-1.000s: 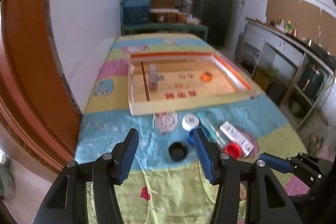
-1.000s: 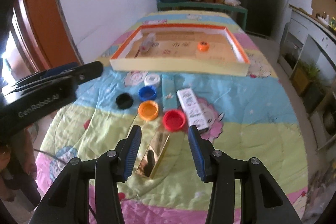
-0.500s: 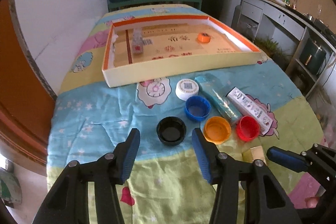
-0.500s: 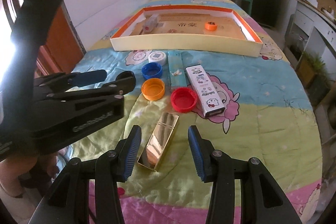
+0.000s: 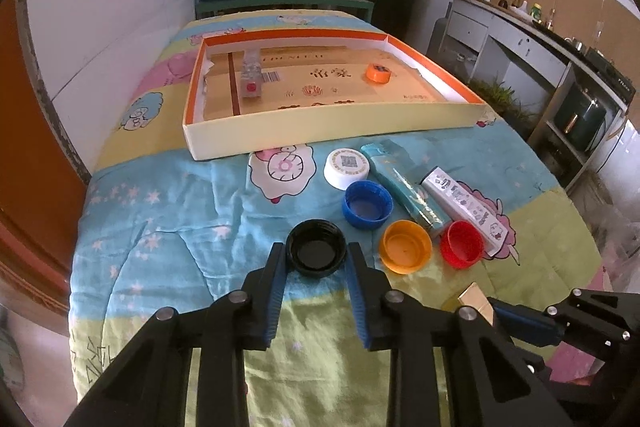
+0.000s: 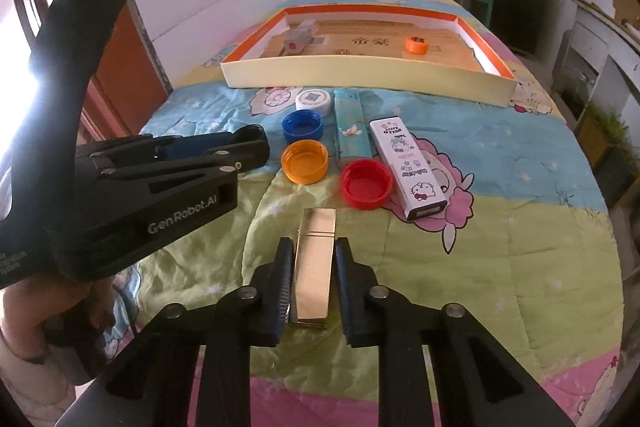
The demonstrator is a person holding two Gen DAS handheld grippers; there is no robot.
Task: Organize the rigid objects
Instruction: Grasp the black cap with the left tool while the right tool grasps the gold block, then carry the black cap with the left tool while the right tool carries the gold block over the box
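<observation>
Lower centre of the left wrist view, the left gripper has just been closing its jaws, which clasp the round black plastic bottle cap. Only the right wrist view shows the right gripper fully, jaws clenched on the shiny gold rectangular box at lower centre on the patterned quilt.

Hidden and cut-off parts on the quilt-covered table

In the right wrist view the left gripper covers the black cap. The gold box shows only one corner past the right gripper in the left wrist view. Print on the white cap and white carton is too small to read; the quilt's near edge is cut off.
</observation>
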